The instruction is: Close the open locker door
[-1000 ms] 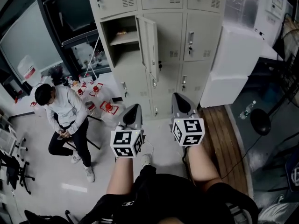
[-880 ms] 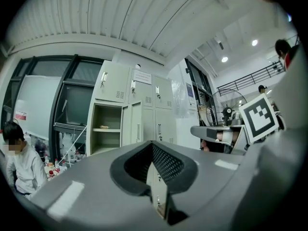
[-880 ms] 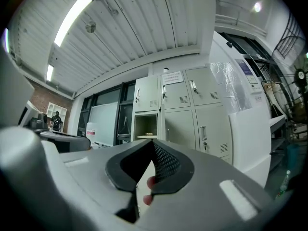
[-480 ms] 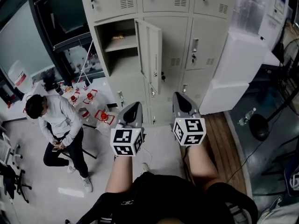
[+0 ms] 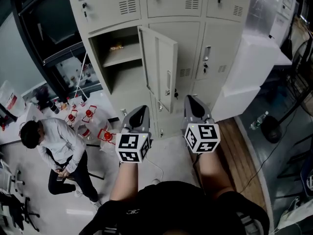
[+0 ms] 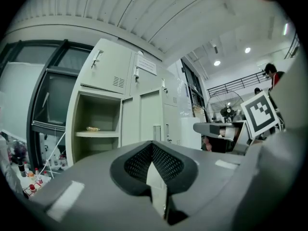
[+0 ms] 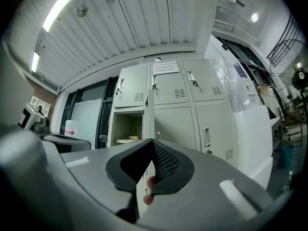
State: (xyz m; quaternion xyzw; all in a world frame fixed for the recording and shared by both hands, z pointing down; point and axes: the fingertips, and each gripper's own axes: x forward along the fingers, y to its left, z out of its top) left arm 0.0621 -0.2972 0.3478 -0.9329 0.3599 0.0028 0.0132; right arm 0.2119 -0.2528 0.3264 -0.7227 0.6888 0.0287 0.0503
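Observation:
A bank of beige lockers [image 5: 176,13] fills the top of the head view. One middle-row door [image 5: 161,67] stands swung out, hinged on its right, baring a compartment [image 5: 115,58] with a shelf and a small item on it. My left gripper [image 5: 139,111] and right gripper [image 5: 192,103] point level at the lockers, side by side and short of them, touching nothing. Both are shut with nothing between the jaws. The left gripper view shows the compartment [image 6: 94,121] ahead and left. From the right gripper view the door [image 7: 149,117] appears edge-on.
A person in a white top [image 5: 56,148] sits on the floor at the left, with red-capped containers [image 5: 88,116] nearby. White boxes [image 5: 244,67] stand against the lockers at the right. A fan base [image 5: 270,129] and a bottle [image 5: 259,121] lie farther right.
Both grippers have moved forward towards the lockers, which now look larger and closer. The seated person has slid down and left in the picture. Both grippers stay shut.

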